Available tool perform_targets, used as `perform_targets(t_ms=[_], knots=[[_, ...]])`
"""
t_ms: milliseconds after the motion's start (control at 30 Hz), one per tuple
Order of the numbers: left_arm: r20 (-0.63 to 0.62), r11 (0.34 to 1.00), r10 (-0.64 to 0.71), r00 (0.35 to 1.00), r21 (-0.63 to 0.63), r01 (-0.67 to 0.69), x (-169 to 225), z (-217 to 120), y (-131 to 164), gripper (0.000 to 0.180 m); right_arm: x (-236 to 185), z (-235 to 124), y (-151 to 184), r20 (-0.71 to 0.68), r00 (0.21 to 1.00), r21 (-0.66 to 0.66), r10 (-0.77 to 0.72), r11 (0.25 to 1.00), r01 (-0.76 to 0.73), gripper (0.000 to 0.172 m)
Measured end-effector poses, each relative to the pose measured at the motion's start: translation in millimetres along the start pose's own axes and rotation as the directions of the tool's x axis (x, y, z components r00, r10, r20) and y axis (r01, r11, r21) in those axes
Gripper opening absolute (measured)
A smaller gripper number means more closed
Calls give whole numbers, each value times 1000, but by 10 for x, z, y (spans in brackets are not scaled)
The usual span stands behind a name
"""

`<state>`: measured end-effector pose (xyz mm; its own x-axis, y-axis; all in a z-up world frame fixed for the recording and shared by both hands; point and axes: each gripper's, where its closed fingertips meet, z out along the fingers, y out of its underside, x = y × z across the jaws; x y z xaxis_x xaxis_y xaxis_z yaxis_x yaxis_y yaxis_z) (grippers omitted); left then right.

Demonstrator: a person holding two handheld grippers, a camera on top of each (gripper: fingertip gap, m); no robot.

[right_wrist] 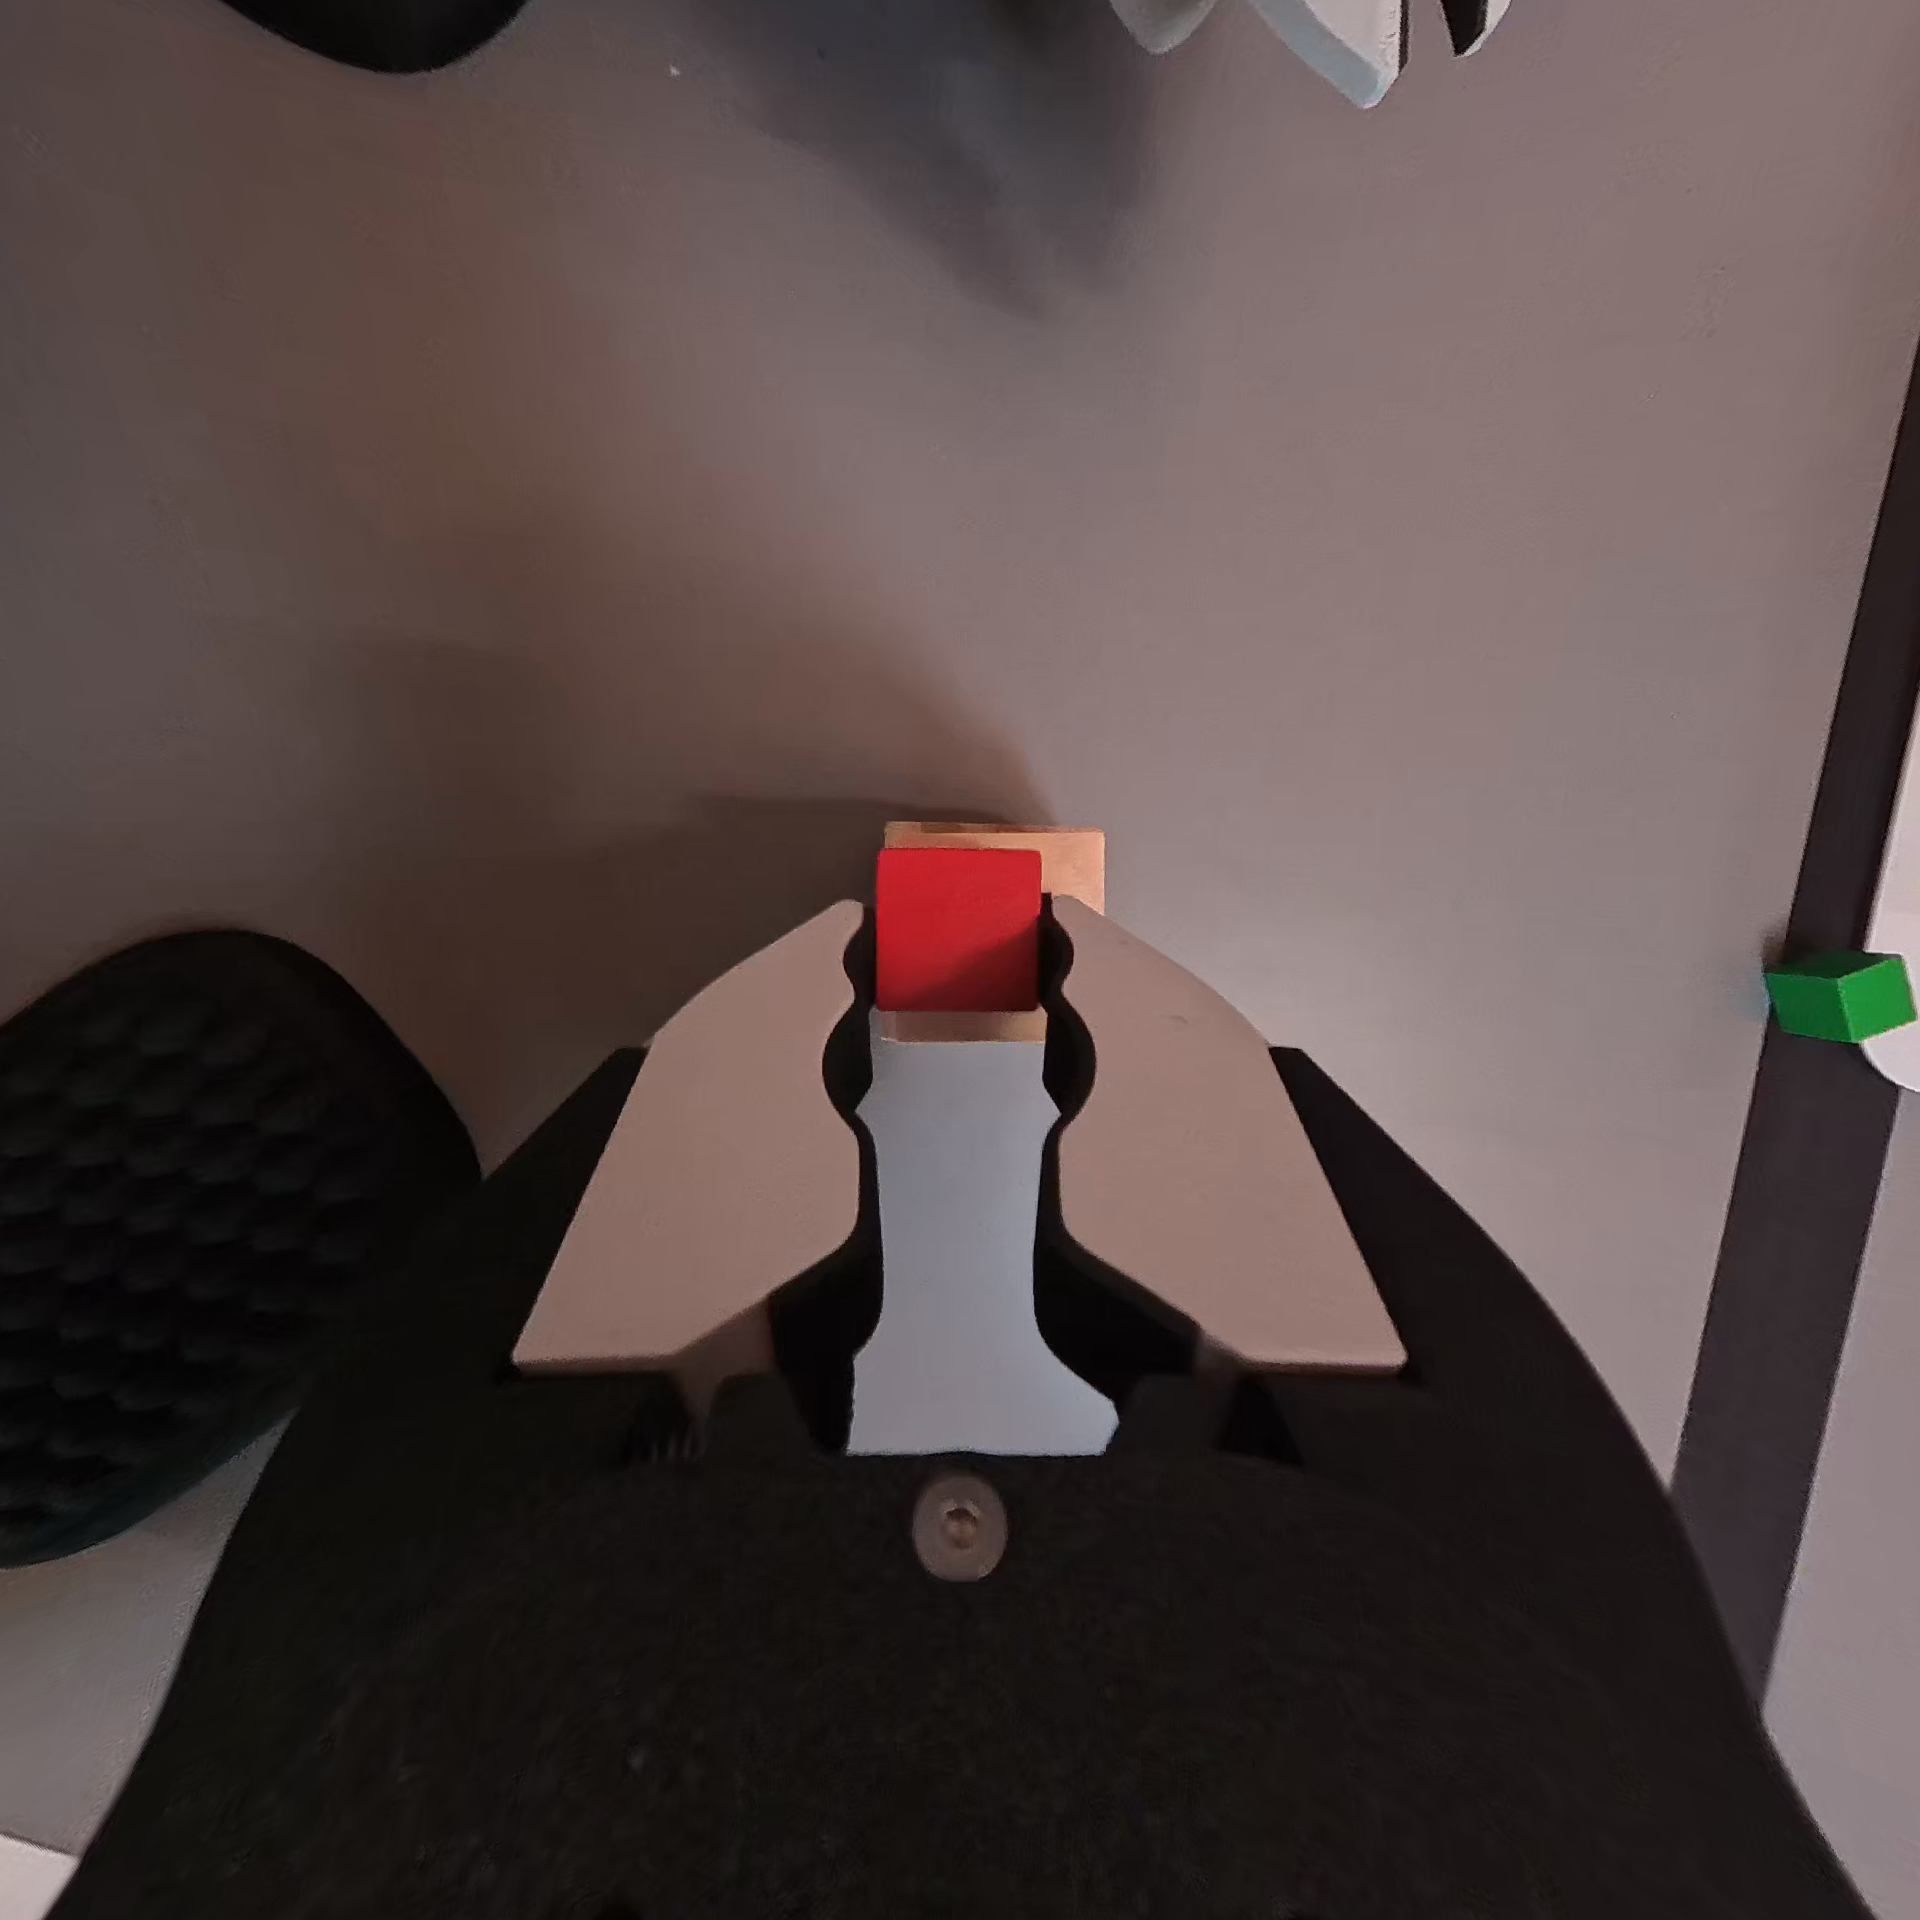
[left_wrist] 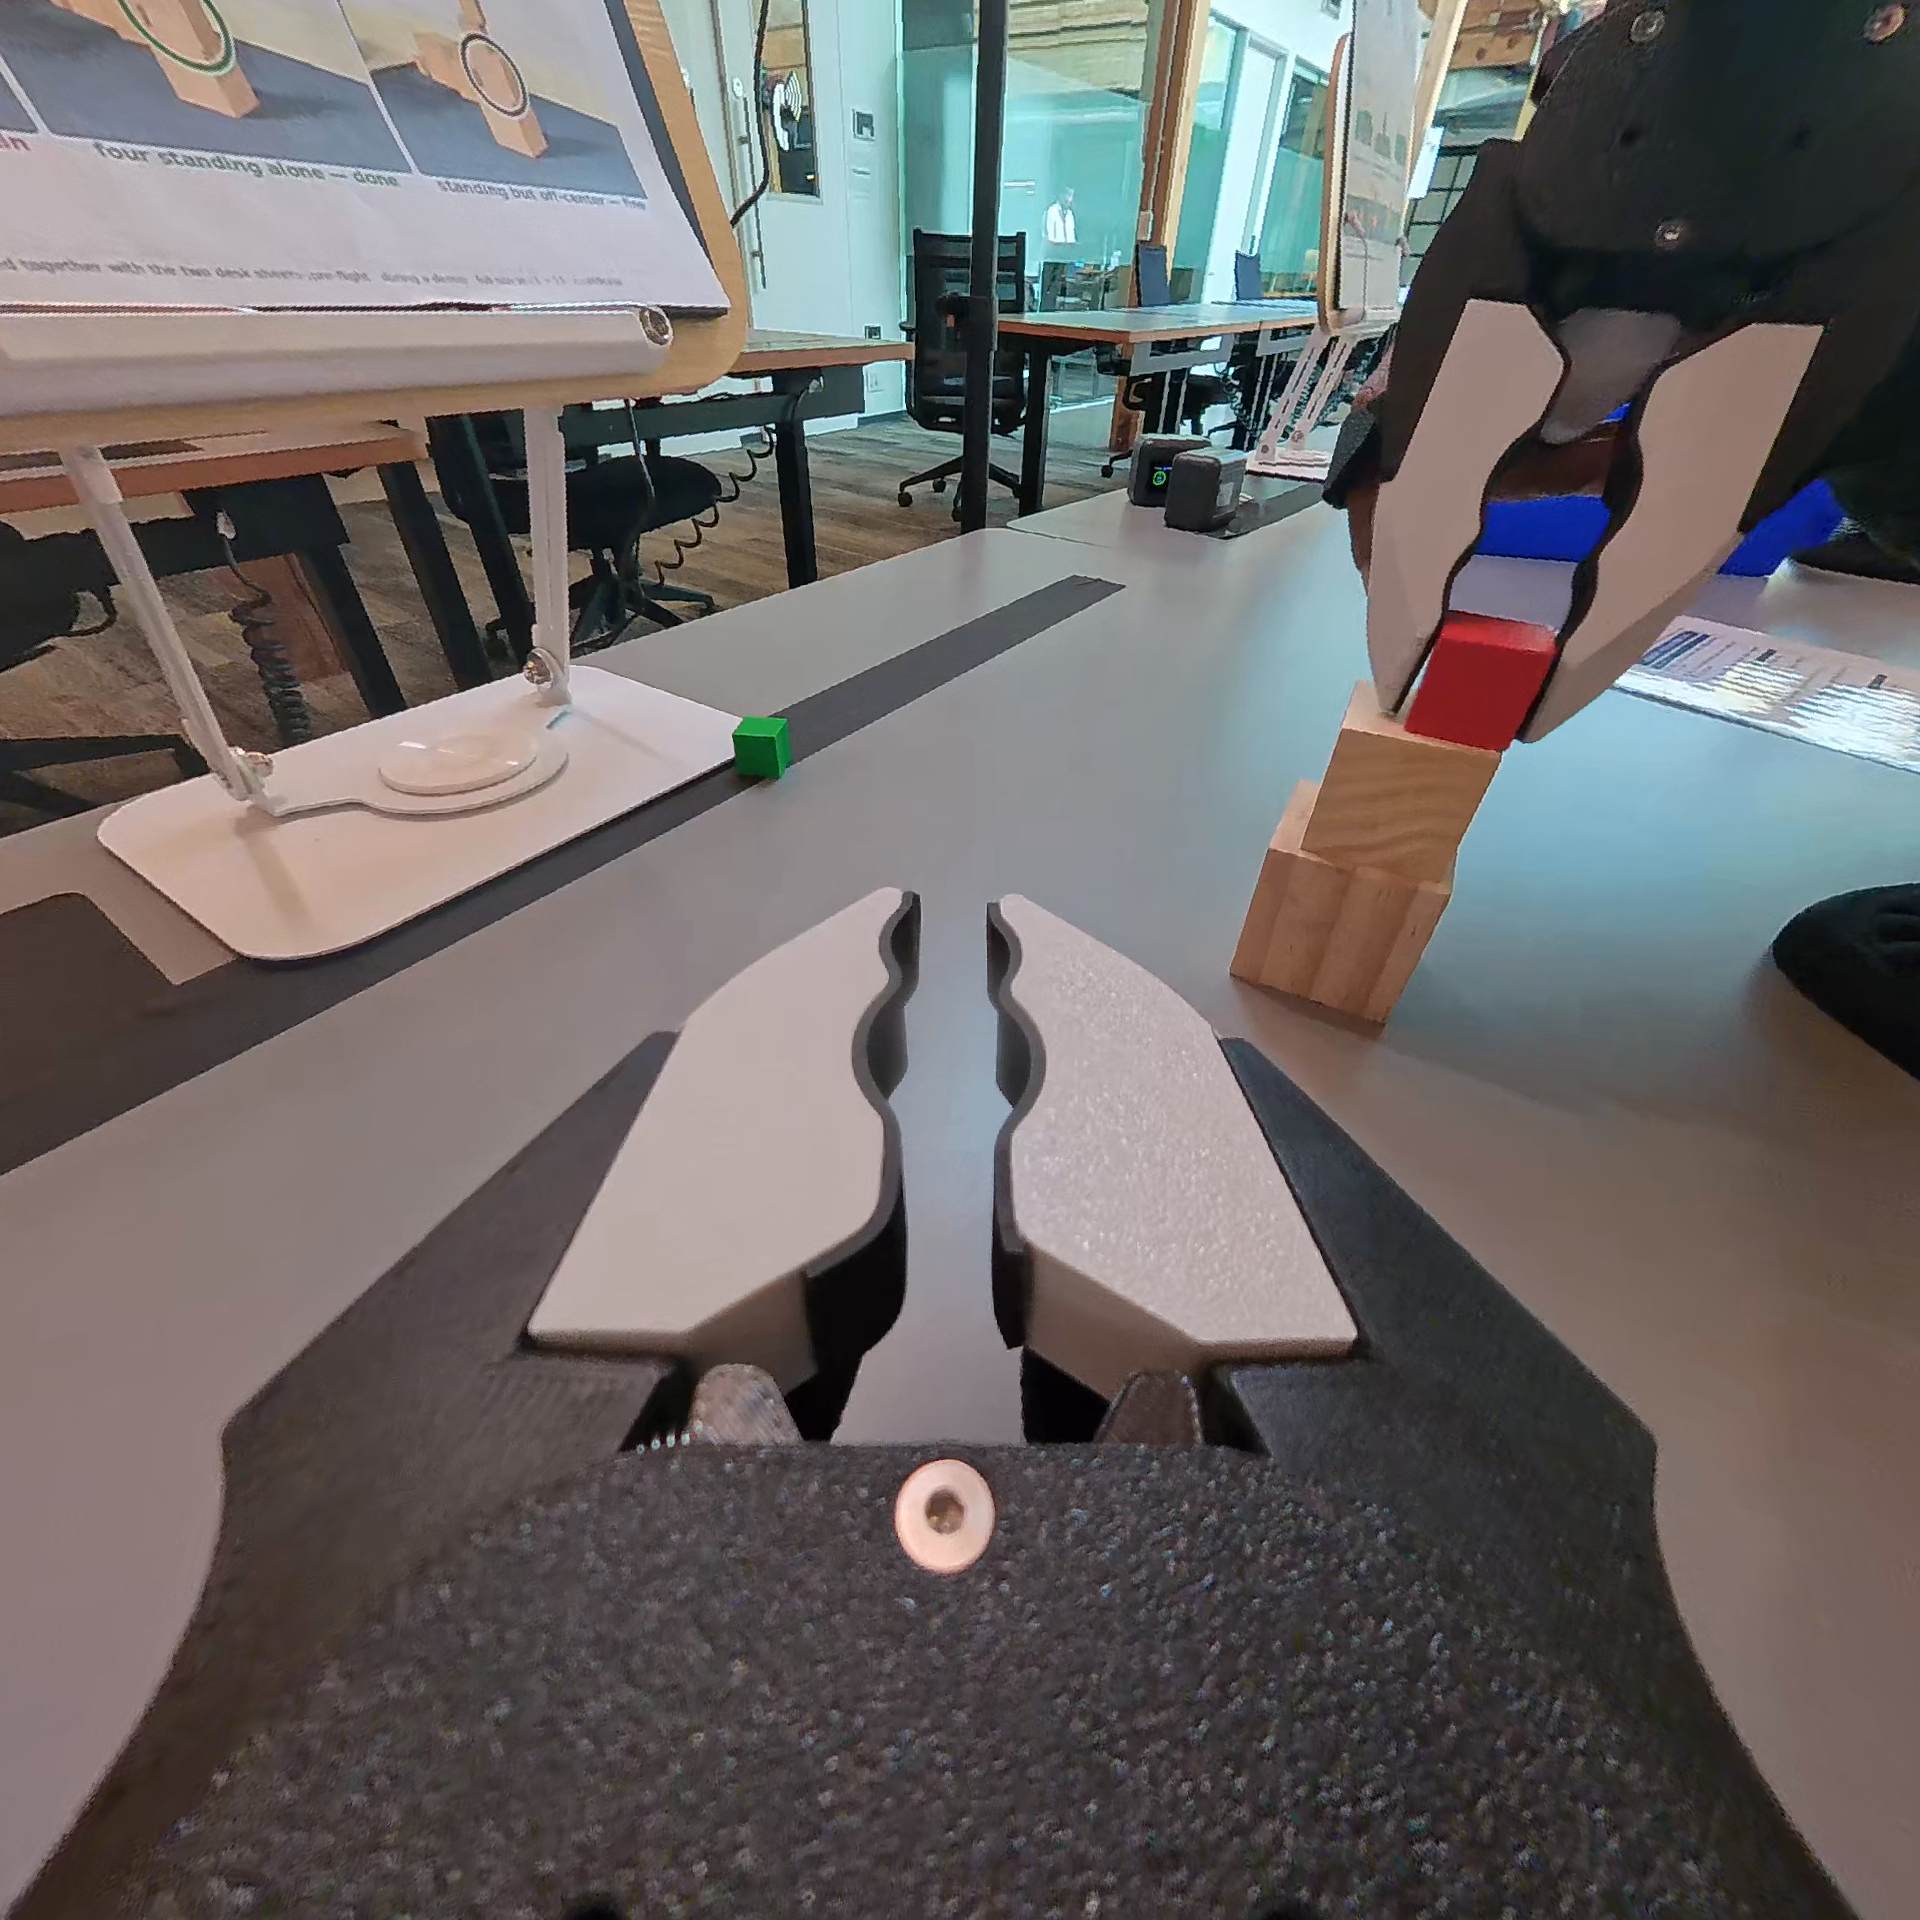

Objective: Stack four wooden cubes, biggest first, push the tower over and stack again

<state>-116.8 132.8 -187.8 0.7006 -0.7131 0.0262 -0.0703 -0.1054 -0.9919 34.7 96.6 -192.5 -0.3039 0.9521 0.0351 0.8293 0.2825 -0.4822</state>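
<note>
Left gripper [left_wrist: 953,914], jaws slightly apart and bare, hovers over the grey table [left_wrist: 1039,727]; right gripper [right_wrist: 956,925] clamps a red cube [right_wrist: 956,925] atop stacked wooden blocks [left_wrist: 1351,883]. A printed sheet [left_wrist: 1787,675] lies at the table's far right.

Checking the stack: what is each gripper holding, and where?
Right gripper: red cube, fingers on opposite side faces. Left gripper: nothing.

One small red wooden cube [left_wrist: 1481,681], one small green cube [left_wrist: 761,746], two stacked pale natural-wood blocks [left_wrist: 1397,800], two white-fingered grippers [left_wrist: 952,914].
</note>
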Motion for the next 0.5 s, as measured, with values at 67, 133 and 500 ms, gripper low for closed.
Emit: perform_targets(t_ms=[67,133,500], knots=[[-2,1000,1,1000,-1,-1,3,3,0,12,12,-4,10,0,1000,-8,-8,1000,8,29],[-4,1000,4,1000,-2,-4,11,5,-2,12,19,-11,22,-3,1000,-18,-20,1000,20,29],[-8,1000,5,1000,1,-5,22,5,-18,12,24,-17,32,1,999,-26,-44,999,44,30]])
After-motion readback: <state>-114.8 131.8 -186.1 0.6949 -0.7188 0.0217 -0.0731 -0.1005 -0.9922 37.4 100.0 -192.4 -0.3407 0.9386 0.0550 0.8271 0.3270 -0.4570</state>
